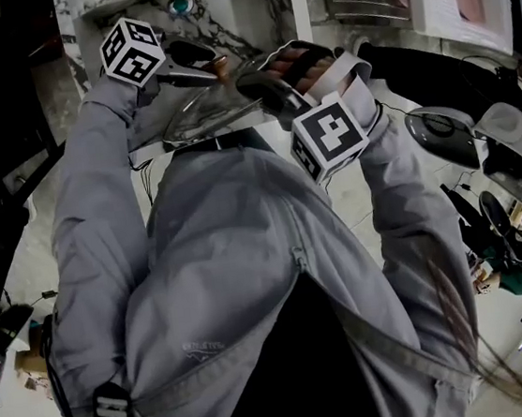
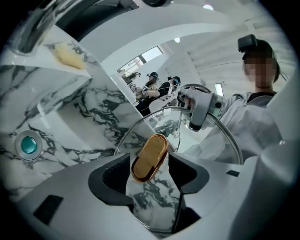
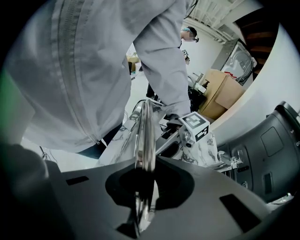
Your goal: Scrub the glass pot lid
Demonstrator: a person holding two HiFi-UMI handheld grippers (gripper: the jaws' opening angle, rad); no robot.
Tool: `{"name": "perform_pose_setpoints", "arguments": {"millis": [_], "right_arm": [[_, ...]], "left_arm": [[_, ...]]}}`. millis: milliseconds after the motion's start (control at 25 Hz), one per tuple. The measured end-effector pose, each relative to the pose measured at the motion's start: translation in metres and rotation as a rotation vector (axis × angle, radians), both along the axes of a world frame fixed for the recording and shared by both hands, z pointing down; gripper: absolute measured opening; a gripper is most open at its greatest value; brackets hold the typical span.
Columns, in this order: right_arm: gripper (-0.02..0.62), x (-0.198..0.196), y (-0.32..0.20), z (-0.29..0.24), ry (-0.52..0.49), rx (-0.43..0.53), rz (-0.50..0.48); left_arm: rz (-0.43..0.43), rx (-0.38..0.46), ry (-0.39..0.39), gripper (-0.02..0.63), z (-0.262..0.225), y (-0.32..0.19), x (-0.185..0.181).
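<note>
Glass pot lid [image 1: 207,115] sits tilted before our jacket [image 1: 237,243], over the marble tabletop [image 2: 79,112]. Our right tongs [image 3: 144,180] are clamped on its rim; our left tongs [image 2: 149,164] gape wide around its brass-coloured knob [image 2: 150,154] without squeezing it.

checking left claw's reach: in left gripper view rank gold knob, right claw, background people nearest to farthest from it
1. gold knob, right between its jaws
2. right claw, on the glass lid's far rim
3. background people, far behind, upper centre
</note>
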State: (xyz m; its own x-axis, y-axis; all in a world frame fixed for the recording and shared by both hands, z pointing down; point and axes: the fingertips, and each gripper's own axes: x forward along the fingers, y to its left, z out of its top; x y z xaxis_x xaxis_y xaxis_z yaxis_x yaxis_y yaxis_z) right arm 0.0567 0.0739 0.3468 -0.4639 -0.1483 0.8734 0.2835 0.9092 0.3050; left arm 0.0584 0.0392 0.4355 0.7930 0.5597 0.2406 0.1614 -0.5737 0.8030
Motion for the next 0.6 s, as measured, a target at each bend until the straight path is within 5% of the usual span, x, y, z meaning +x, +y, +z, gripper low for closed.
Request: {"name": "perform_pose_setpoints", "arguments": {"millis": [320,600], "right_arm": [[0.041,0.003,0.000,0.000,-0.038,-0.005,0.007],[0.040,0.003,-0.004,0.002,-0.082,0.001,0.010]], "left_arm": [[0.037,-0.082,0.080,0.253,0.000,0.001,0.007],[-0.019,0.056,0.043,0.221,-0.001,-0.004,-0.005]]}}
